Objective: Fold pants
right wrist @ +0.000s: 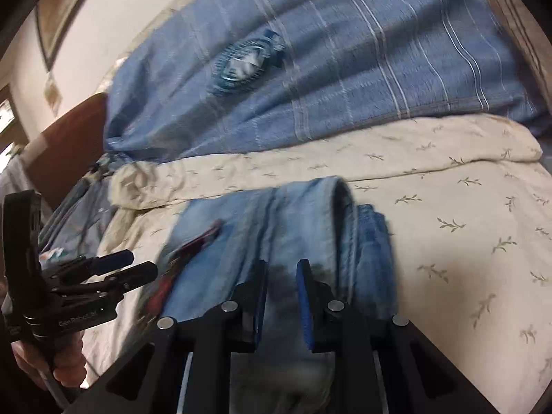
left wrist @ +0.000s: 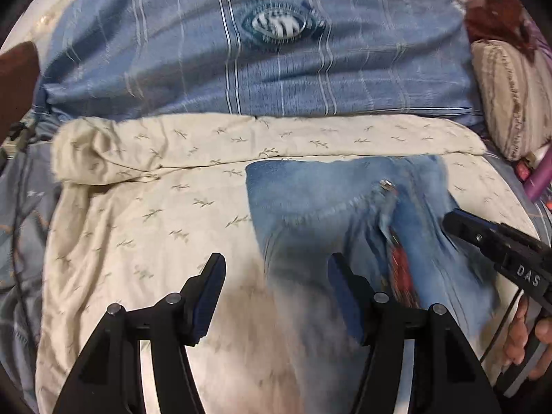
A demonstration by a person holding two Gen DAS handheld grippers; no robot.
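Light blue jeans (left wrist: 321,203) lie folded on a cream leaf-print sheet (left wrist: 145,227), with a red patch (left wrist: 402,269) and a metal button (left wrist: 385,183) showing. My left gripper (left wrist: 276,276) is open above the jeans' left edge, its right finger over the denim and nothing pressed between the pads. In the right wrist view my right gripper (right wrist: 283,293) stands narrow, shut on the jeans (right wrist: 276,217), with denim filling the gap and a rolled fold (right wrist: 365,241) just to its right. The right gripper (left wrist: 452,222) touches the jeans' right side. The left gripper (right wrist: 143,264) hovers left of the jeans.
A blue striped blanket (left wrist: 310,79) covers the far half of the bed, with a round blue-and-white object (left wrist: 279,27) on it. A striped pillow (left wrist: 510,96) sits at the right, a wooden headboard (right wrist: 69,131) at the left. A person's hand (left wrist: 528,338) holds the right gripper's handle.
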